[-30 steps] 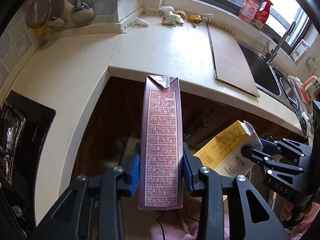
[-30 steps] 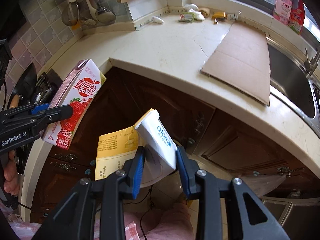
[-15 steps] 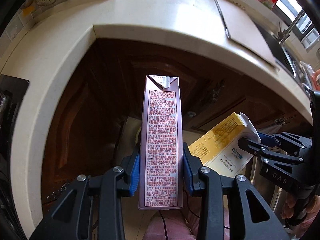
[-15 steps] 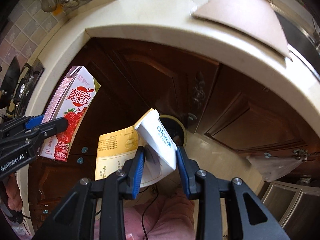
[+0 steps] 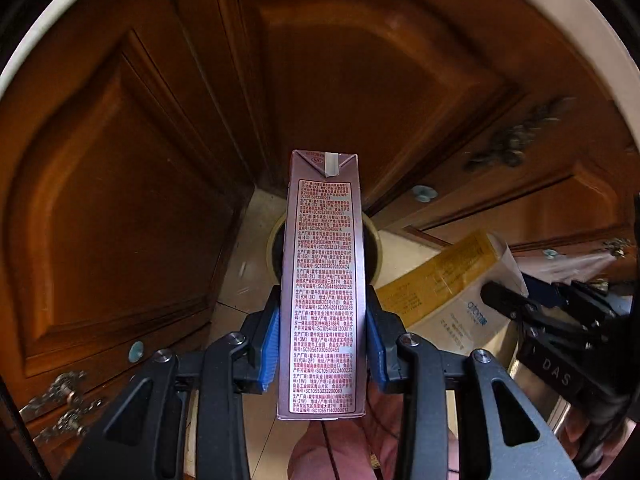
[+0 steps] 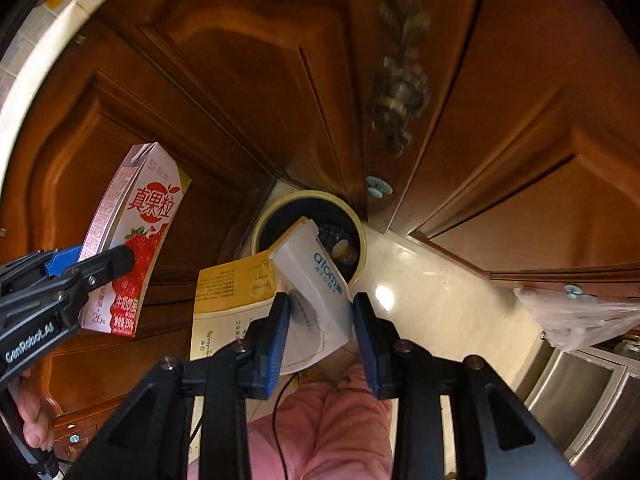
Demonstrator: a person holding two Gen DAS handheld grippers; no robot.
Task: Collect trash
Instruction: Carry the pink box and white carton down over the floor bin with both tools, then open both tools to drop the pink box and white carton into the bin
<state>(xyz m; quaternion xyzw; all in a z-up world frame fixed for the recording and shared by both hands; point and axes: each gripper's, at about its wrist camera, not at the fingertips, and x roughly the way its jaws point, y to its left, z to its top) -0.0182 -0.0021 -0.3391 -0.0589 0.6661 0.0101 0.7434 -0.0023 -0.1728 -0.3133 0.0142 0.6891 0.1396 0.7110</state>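
Pink-sided milk drink carton, printed with strawberries on its front face, stands clamped between the blue pads of the left tongs, its folded top pointing down toward the floor. Both pads press flat on its narrow sides. A yellow-and-white carton marked "atom" is gripped in the right tongs, tilted, one white corner pinched between the pads and the yellow printed face spread out to the left of them.

Directly below both cartons sits a round trash bin with a pale rim and a dark inside, some refuse visible within it. From the left wrist view the pink carton covers most of the bin's mouth; from the right wrist view the yellow carton's upper corner overlaps the bin's near rim. Neither carton is inside the bin.

The bin stands on a pale tiled floor in the inner corner where two runs of dark brown wooden cabinet doors meet. Ornate metal handles and small round pale knobs sit on the doors. A light tabletop edge curves across the top of the view. A clear plastic bag hangs at the right, beside a stainless panel. Pink clothing of the person shows beneath the tongs, and a thin dark cable crosses it.
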